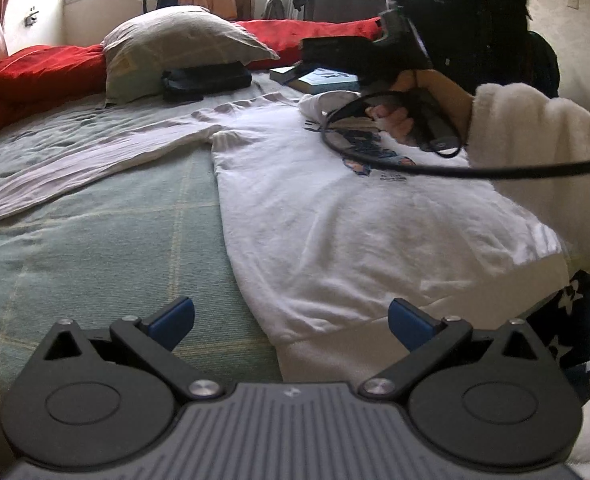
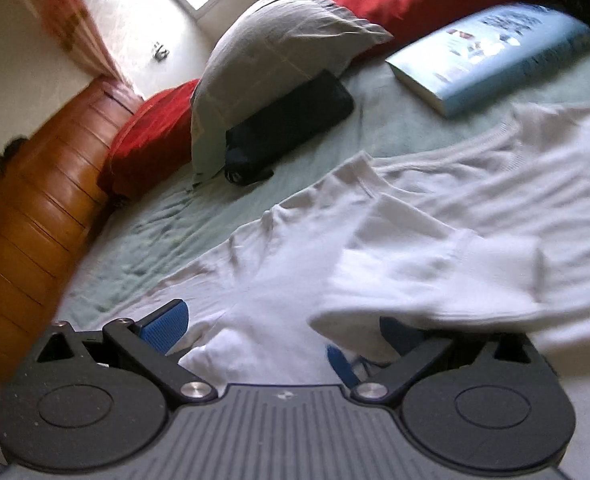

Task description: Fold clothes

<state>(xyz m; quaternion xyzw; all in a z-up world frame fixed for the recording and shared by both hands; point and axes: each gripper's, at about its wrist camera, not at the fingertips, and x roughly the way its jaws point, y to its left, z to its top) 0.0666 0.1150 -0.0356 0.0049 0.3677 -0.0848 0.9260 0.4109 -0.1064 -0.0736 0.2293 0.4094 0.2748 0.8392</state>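
A white sweatshirt [image 1: 335,220] with a dark blue print on the chest lies flat on the green bed sheet [image 1: 95,248]. One sleeve [image 1: 95,160] is stretched out to the left. My left gripper [image 1: 291,322] hangs open just above the hem, with nothing between its blue pads. In the right wrist view my right gripper [image 2: 283,332] is open over the shirt's upper part. A white cuff [image 2: 435,280] lies across its right finger and hides most of that pad. A hand [image 1: 415,112] in a white fleece sleeve holds that gripper near the collar.
A grey pillow [image 1: 183,44] and a red quilt [image 1: 39,76] lie at the far side of the bed. A black folded item [image 1: 207,80] and a light blue book [image 2: 495,52] are beyond the shirt. A wooden headboard [image 2: 35,208] stands to the left. A black cable [image 1: 495,170] crosses the chest.
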